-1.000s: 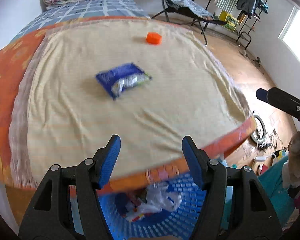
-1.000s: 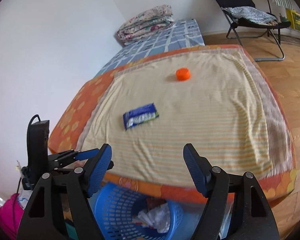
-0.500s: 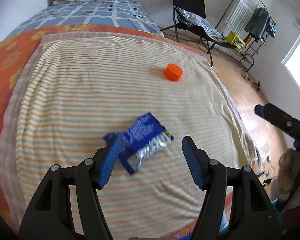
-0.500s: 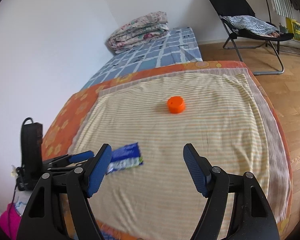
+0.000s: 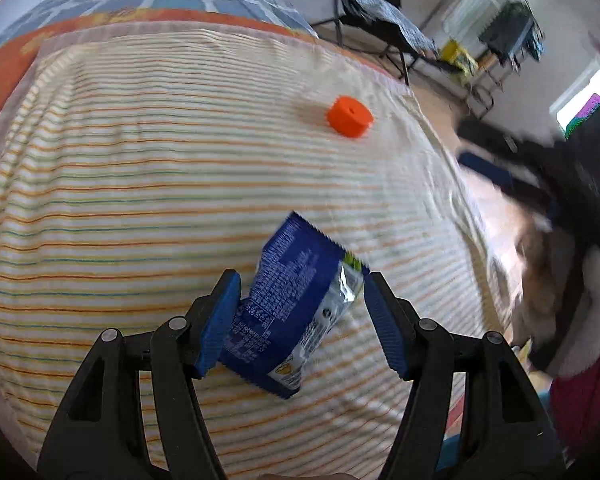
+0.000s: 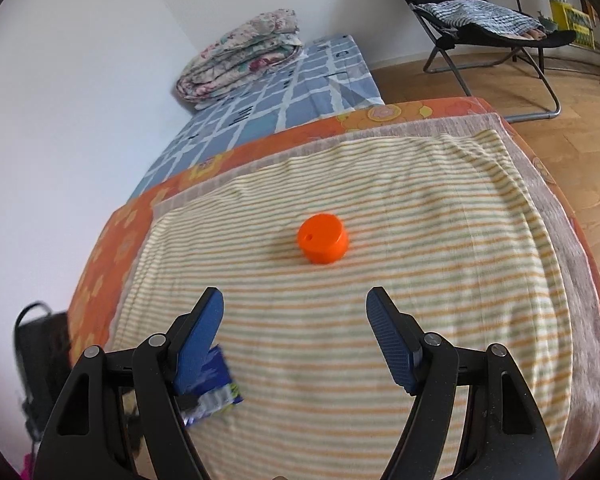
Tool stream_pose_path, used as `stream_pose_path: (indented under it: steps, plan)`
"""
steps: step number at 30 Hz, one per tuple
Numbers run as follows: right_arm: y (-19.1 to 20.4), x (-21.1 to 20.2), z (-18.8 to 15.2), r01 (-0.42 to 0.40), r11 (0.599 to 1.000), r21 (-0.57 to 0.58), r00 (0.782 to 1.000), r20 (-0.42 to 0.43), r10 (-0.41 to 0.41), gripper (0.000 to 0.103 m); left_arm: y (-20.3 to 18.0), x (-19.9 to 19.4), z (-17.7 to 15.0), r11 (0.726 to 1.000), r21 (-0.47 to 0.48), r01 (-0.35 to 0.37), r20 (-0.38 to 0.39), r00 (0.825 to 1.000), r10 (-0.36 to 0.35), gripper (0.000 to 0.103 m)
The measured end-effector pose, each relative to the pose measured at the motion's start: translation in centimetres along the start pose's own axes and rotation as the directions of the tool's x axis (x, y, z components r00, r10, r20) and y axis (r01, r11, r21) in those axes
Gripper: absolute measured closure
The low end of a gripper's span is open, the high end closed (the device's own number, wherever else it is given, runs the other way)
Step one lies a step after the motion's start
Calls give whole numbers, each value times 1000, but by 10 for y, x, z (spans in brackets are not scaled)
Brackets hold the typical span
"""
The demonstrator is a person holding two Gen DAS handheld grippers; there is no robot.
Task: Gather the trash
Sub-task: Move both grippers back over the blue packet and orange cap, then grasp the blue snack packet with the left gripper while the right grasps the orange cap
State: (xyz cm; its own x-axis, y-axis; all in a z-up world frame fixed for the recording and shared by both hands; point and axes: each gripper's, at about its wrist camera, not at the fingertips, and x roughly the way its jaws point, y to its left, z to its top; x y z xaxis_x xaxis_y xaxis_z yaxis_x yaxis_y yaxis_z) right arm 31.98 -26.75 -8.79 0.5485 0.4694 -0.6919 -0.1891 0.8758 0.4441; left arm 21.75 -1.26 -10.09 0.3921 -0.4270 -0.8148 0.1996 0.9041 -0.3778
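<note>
Since half a second ago your left hand-held gripper [image 5: 302, 306] has closed in on the blue wrapper [image 5: 296, 308], which now lies between its spread jaws on the striped blanket [image 5: 140, 184]. Your right hand-held gripper [image 6: 294, 334], also spread and empty, has neared the orange cap [image 6: 323, 238]. Count: one wrapper, one cap, beyond the wrapper.

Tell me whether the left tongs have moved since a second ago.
Yes. The left tongs have advanced over the striped blanket, away from the bed edge, and now straddle the blue wrapper; the orange cap looms nearer.
</note>
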Motion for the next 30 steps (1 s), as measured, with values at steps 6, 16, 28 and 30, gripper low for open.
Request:
stream_pose_path:
  steps: [6,16,28,30]
  plan:
    - [-16,30,13,54,998,33,999,-4,-54,29,-26,3,-15,989,123,-82,-18,996,85,26]
    - [1,73,14,133,988,-82,990,-35,-136,29,-38,26,-18,962,150,-228,-20,972,233,26]
    - [15,115,21,213,970,-120,974,-51,-220,29,-36,27,-20,943,174,-283,11,958,286,37]
    - [15,118,21,226,967,-114,971,-48,-233,29,-35,25,-21,945,165,-282,15,959,284,41]
